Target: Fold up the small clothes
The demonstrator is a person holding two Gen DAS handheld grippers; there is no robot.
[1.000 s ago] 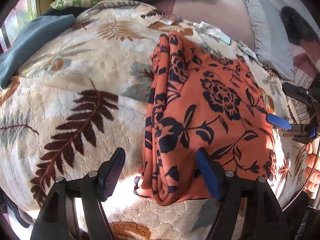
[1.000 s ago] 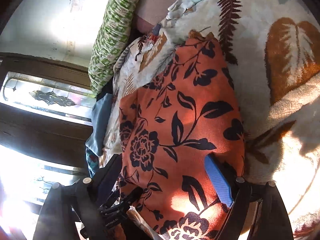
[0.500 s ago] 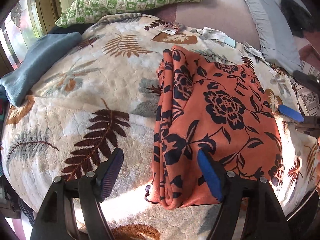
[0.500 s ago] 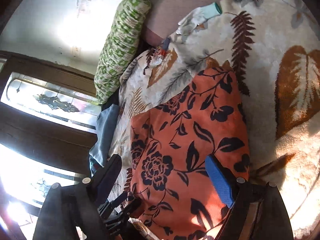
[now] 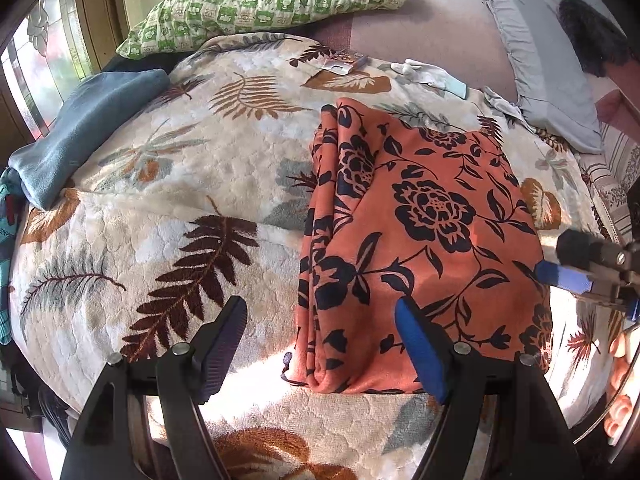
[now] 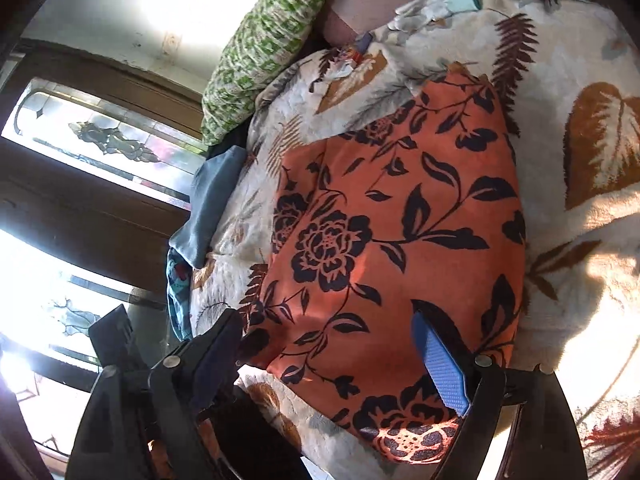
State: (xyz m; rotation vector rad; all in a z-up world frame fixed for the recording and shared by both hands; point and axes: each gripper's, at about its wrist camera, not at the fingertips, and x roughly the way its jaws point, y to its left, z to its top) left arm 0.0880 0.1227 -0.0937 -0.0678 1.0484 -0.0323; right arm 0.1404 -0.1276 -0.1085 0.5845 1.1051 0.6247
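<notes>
1. Orange floral garment (image 5: 420,240) lay flat on the leaf-print blanket (image 5: 160,208), already folded into a long panel; its left edge was bunched in stacked pleats.
2. Long axis ran from the near blanket edge away toward the green checked pillow (image 5: 264,4), seen from the left wrist cam.
3. Left gripper (image 5: 320,344): jaws apart, nothing between the pads. It hung over the garment's near-left corner; the black finger sat over bare blanket, the blue finger over the cloth. No contact I could see.
4. Right gripper (image 6: 332,356): jaws apart too, empty, above the garment's near end w/ the blue pad over the fabric. In the left cam its tip showed just beside the right-hand edge.
5. So both grippers sat at the same short near end, one per corner; the cloth stretched away from them lengthwise.
6. Judgement: next fold prob. needs the near end carried toward the far end, halving the long axis. Left was nearer the pleated edge, right nearer the smooth one.
7. Risk: the pleated left side is thicker, so layers may slip unless all are pinched.
</notes>
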